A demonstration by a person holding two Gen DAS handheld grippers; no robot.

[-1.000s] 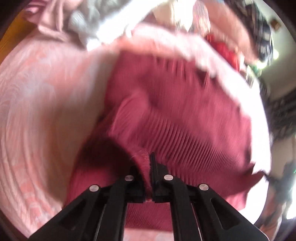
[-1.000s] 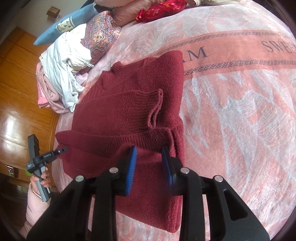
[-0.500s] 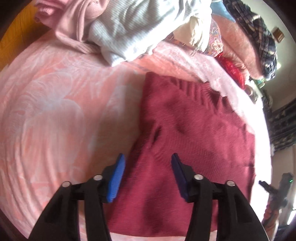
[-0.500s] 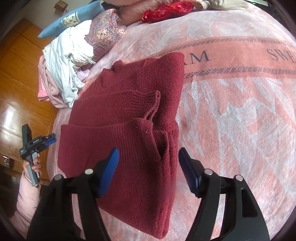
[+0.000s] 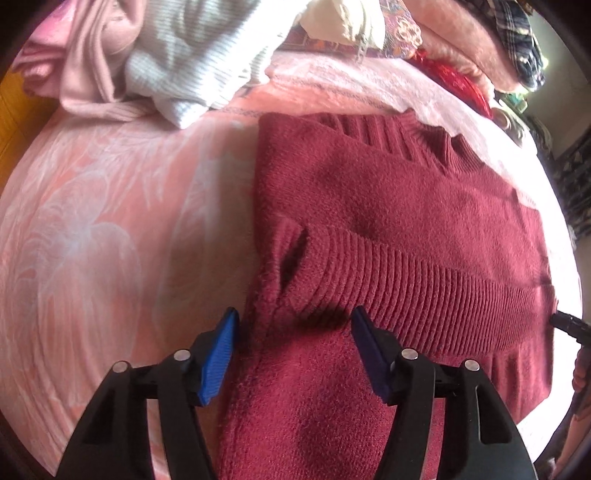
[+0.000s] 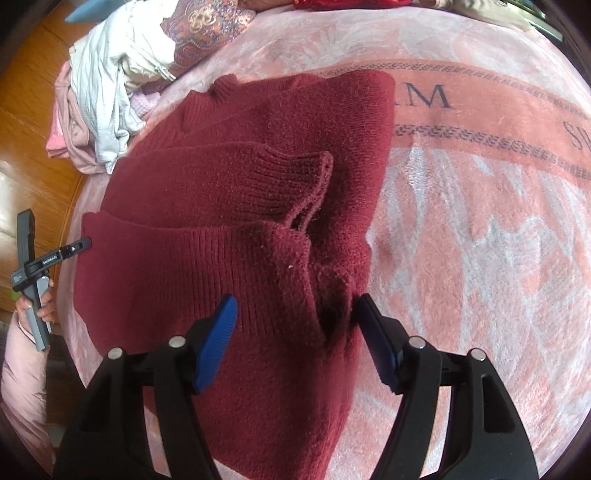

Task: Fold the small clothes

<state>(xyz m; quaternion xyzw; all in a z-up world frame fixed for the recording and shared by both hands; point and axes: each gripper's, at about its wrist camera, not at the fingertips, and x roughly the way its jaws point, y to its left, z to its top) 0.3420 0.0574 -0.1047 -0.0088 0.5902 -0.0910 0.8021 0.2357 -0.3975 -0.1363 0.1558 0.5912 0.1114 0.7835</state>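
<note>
Sweater [image 6: 236, 206] folded flat on blanket [image 6: 480, 221], collar toward clothes pile [image 6: 107, 85]

I count one dark red ribbed knit sweater [image 6: 236, 206], folded on one pink floral plush blanket [image 6: 461, 240]. On it I see two ribbed cuffed sleeves [image 6: 280, 181] laid across the body, and one ribbed collar [image 5: 391, 136].

I hold two grippers: my left gripper [image 5: 293, 354] and my right gripper [image 6: 297, 339], each with two blue-padded fingers [image 6: 218, 343], so four in all.

One heap of loose clothes lies past the sweater; in it I can tell one white ribbed garment [image 5: 207, 62] and one pale pink garment [image 5: 88, 66] apart. Beside it I count one paisley-patterned cushion [image 6: 207, 29], and one shiny red bundle [image 5: 458, 85] past that.
</note>
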